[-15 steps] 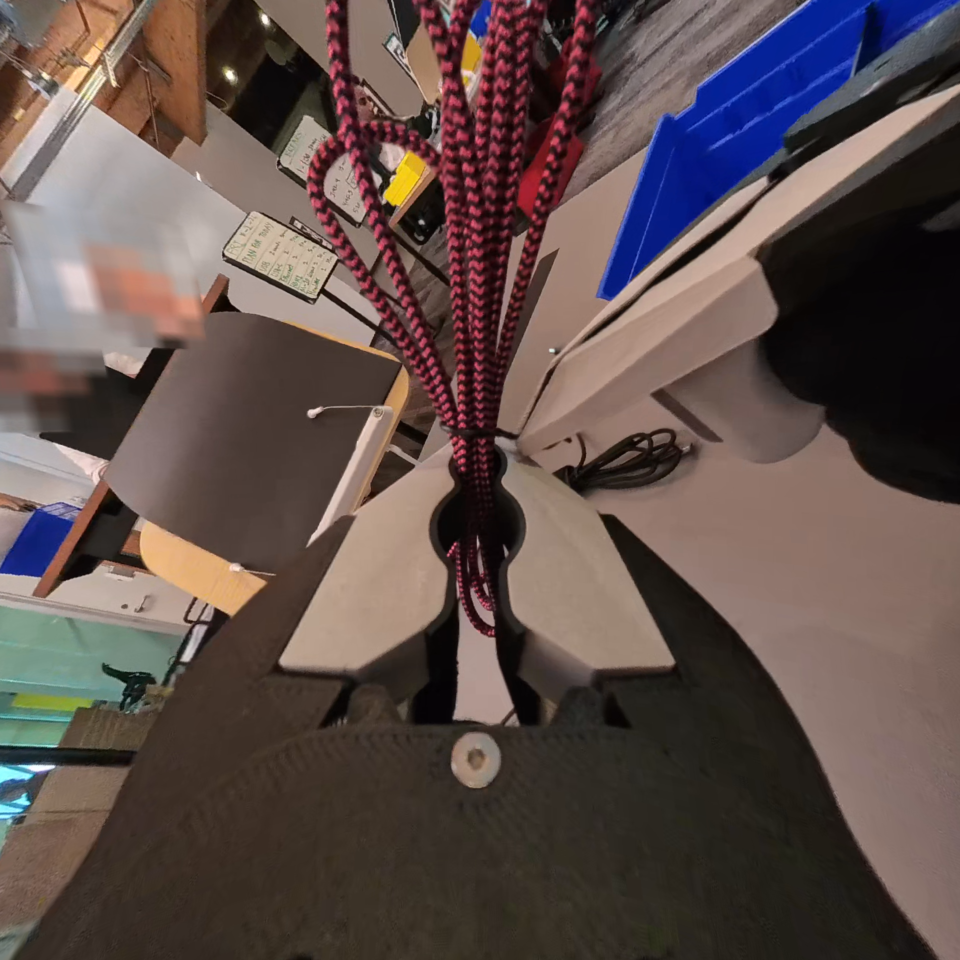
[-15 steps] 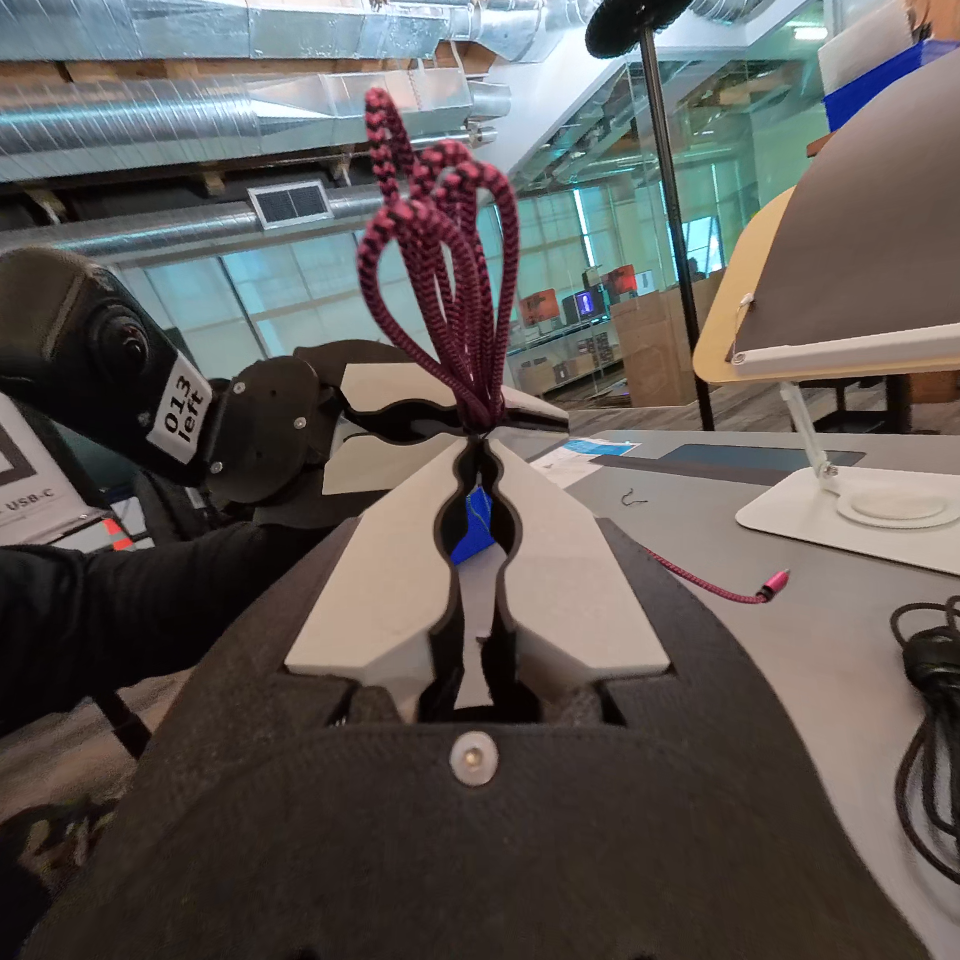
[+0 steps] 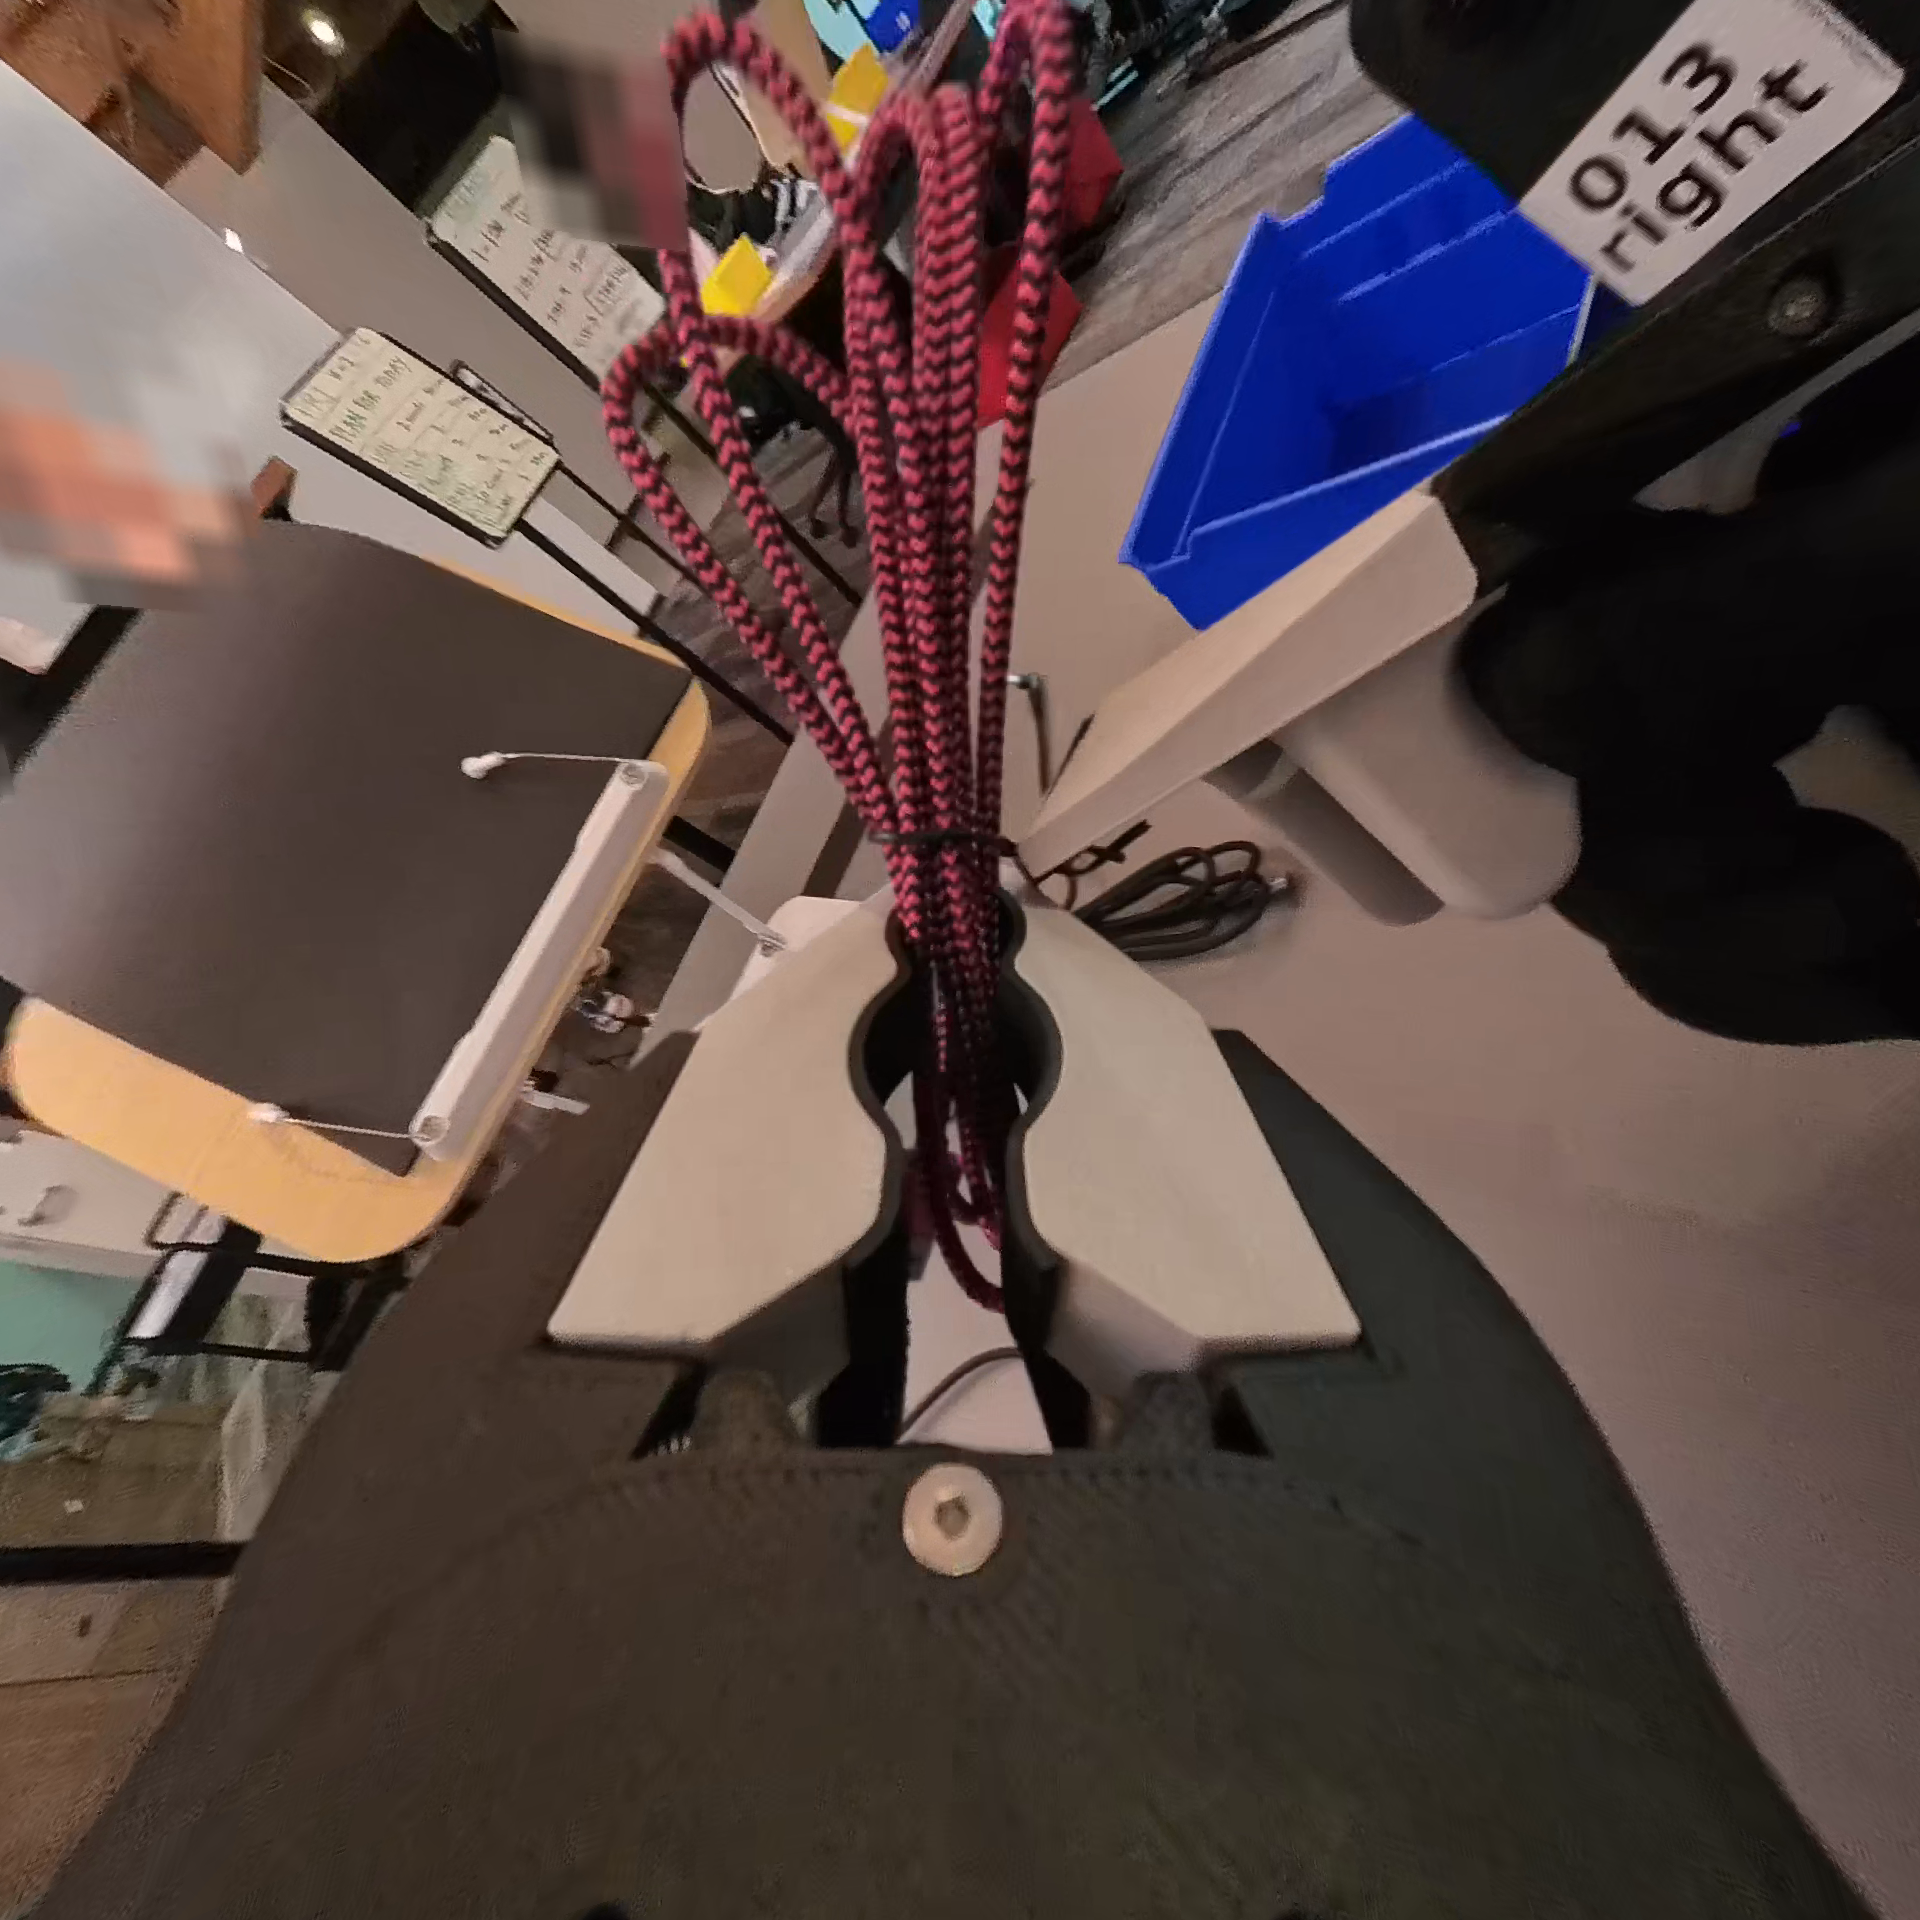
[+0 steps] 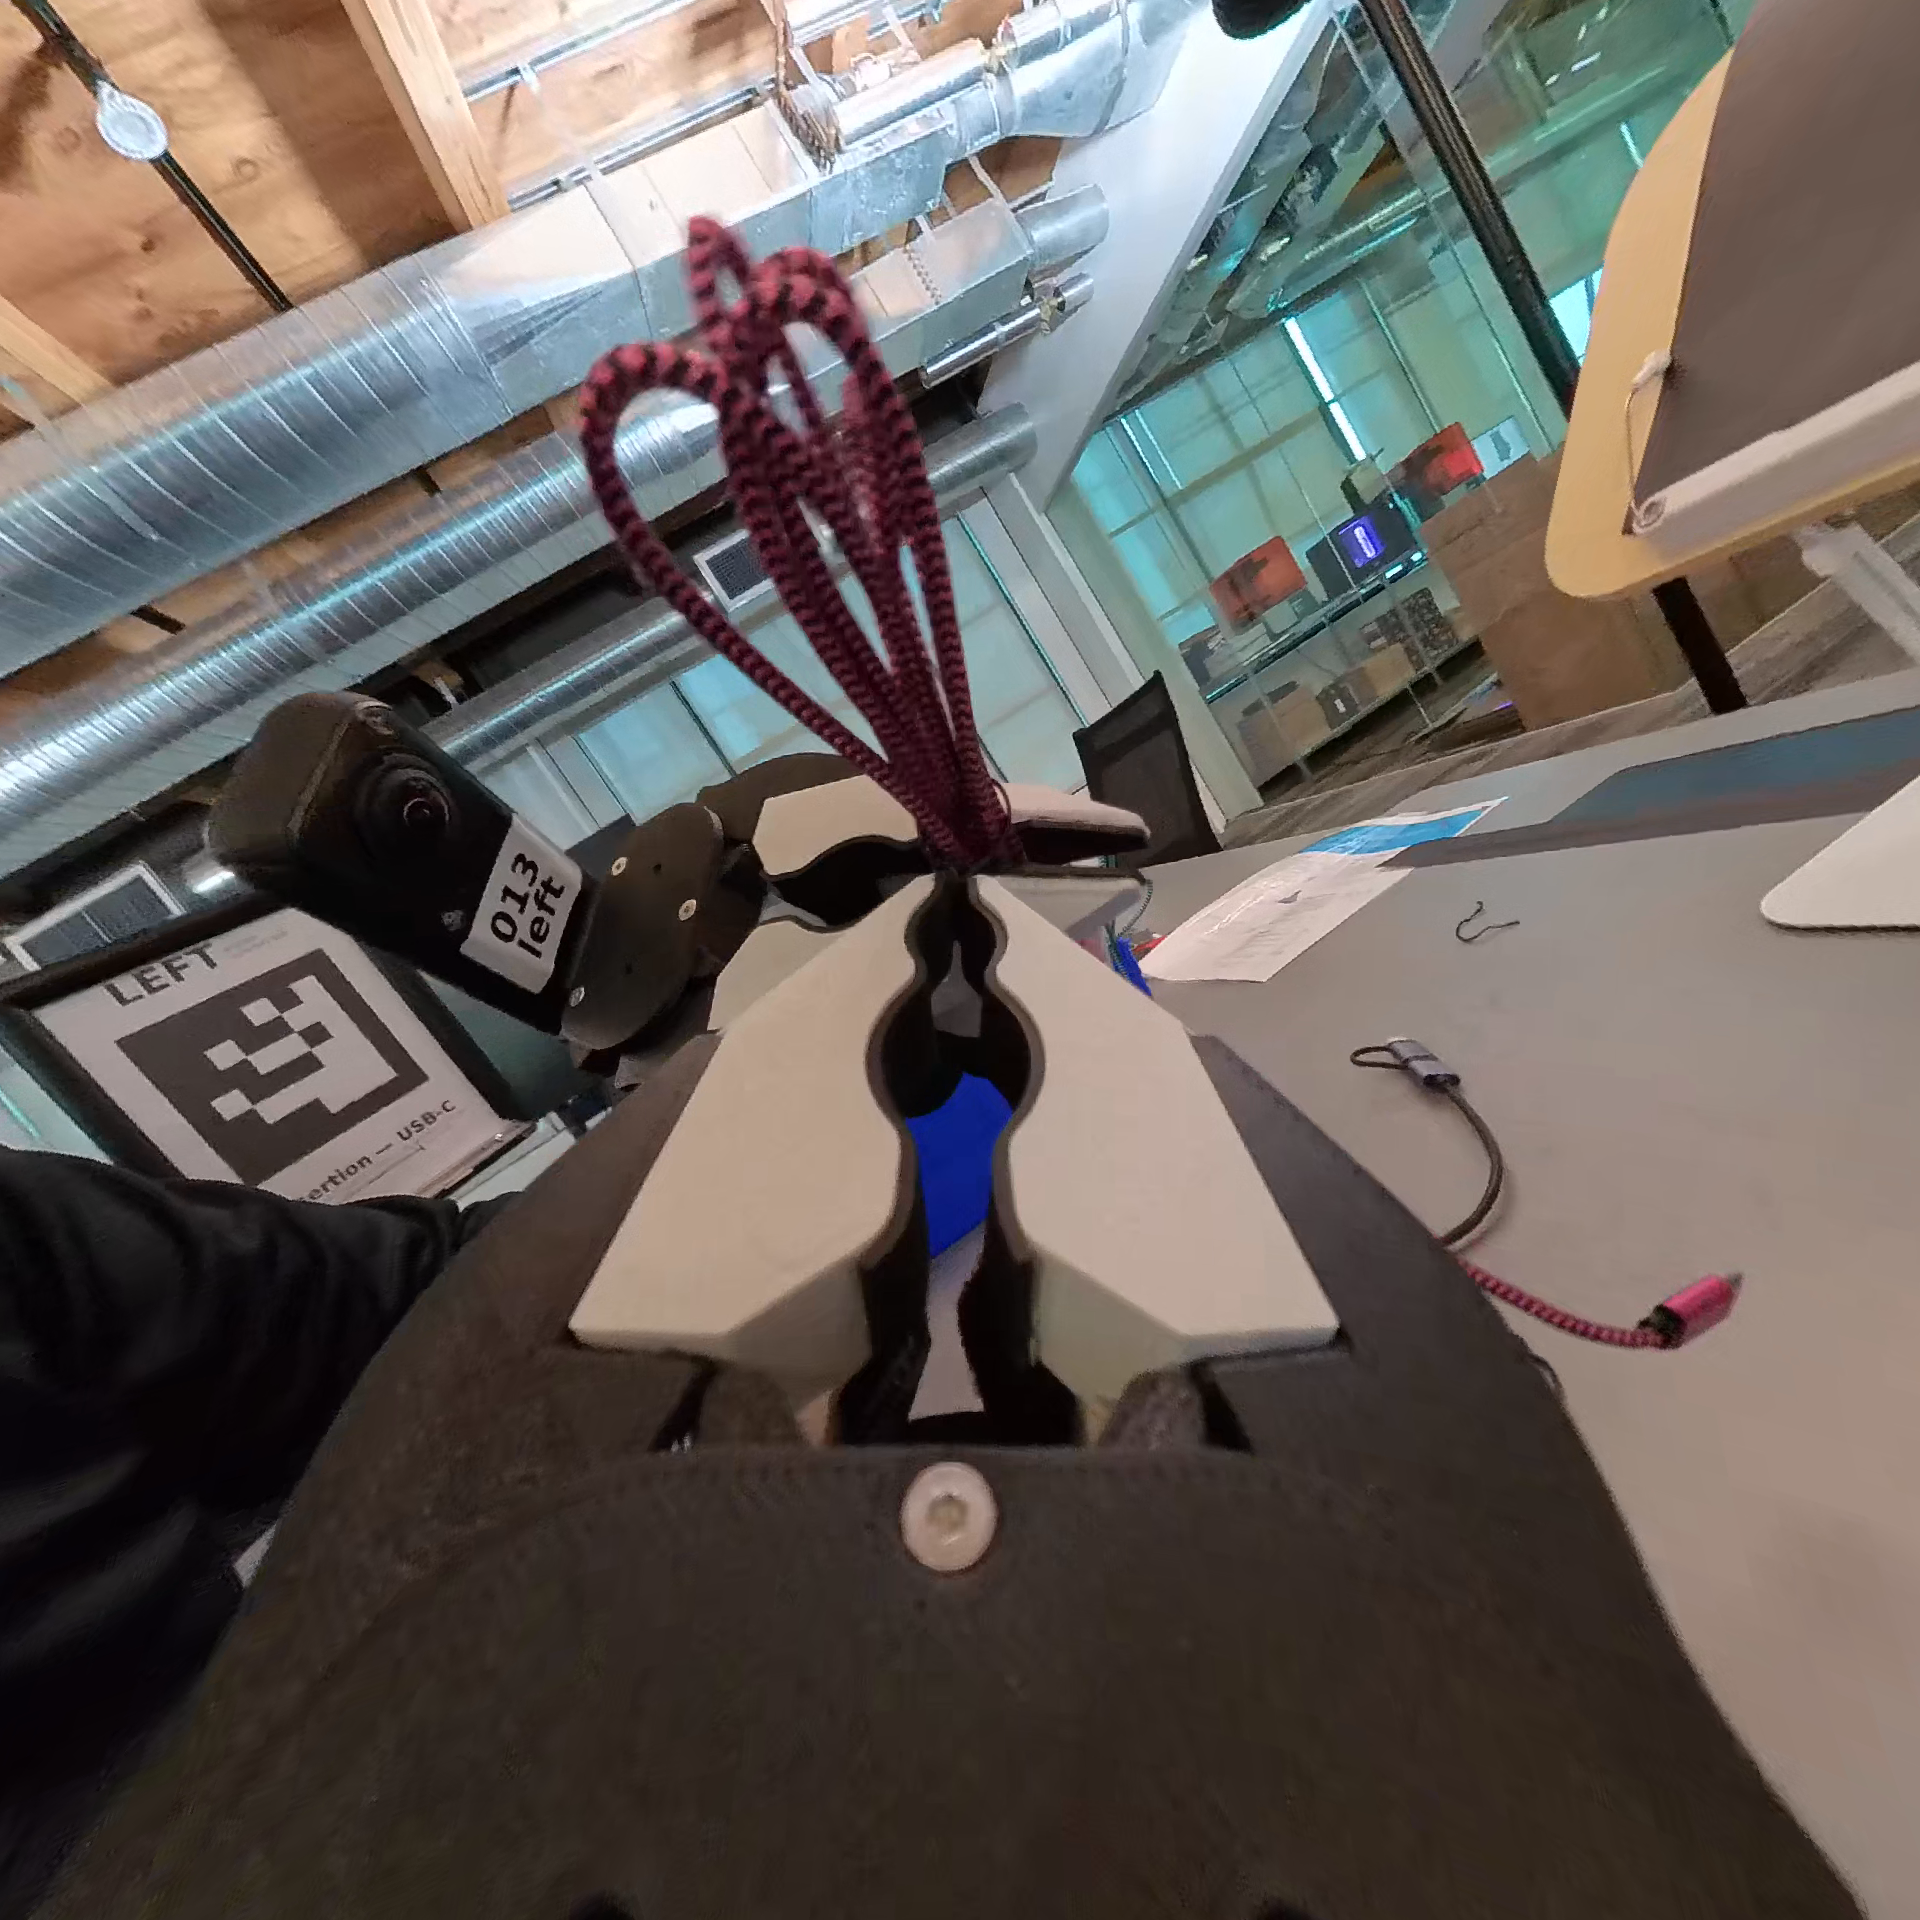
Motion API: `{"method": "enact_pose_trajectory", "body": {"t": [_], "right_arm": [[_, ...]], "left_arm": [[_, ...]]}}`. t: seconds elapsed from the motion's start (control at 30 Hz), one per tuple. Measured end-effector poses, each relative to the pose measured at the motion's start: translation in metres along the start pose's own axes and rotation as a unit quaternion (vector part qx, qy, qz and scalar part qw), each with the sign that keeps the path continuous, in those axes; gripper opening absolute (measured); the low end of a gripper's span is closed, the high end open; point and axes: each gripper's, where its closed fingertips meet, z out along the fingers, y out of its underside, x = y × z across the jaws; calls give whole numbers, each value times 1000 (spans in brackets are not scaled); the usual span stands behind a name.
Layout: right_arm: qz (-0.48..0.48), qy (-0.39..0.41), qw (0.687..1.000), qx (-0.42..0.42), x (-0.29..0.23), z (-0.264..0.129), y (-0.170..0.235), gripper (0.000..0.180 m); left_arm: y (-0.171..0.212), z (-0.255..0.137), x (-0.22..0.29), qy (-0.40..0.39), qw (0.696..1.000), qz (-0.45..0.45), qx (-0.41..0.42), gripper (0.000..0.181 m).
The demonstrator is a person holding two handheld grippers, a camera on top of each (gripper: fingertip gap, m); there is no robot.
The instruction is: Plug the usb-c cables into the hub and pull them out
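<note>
A bundle of pink-and-black braided cable (image 3: 914, 520) is looped and bound by a thin black tie (image 3: 935, 840). My left gripper (image 3: 951, 925) is shut on the bundle just below the tie, and loops hang down between its fingers. My right gripper (image 4: 961, 883) is shut with its tips at the tie, under the upright loops (image 4: 831, 540). It comes in from the right in the left wrist view (image 3: 1039, 847). The left gripper (image 4: 1039, 831) shows behind the bundle. A small grey hub (image 4: 1423, 1065) on a black lead and a pink USB-C plug (image 4: 1694, 1304) lie on the grey table.
A blue bin (image 3: 1351, 395) stands at the table's far side, with a coiled black cable (image 3: 1184, 904) near it. A tilted board on a white stand (image 4: 1766, 312) is at the right. A paper sheet (image 4: 1299, 904) and a loose black tie (image 4: 1481, 925) lie on the table. Both grippers' tips are close together, under 4 cm apart.
Both views have tilted and rolled; the right wrist view now looks higher and the hub has come into sight. Both grippers stay shut at the bundle.
</note>
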Motion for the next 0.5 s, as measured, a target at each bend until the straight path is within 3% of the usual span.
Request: {"method": "enact_pose_trajectory", "body": {"t": [0.27, 0.5], "right_arm": [[27, -5, 1000, -7, 15, -3, 12, 0], [19, 5, 1000, -9, 23, -7, 12, 0]], "left_arm": [[19, 1, 17, 67, 997, -39, -8, 16], [24, -7, 13, 80, 996, -45, -2, 24]]}}
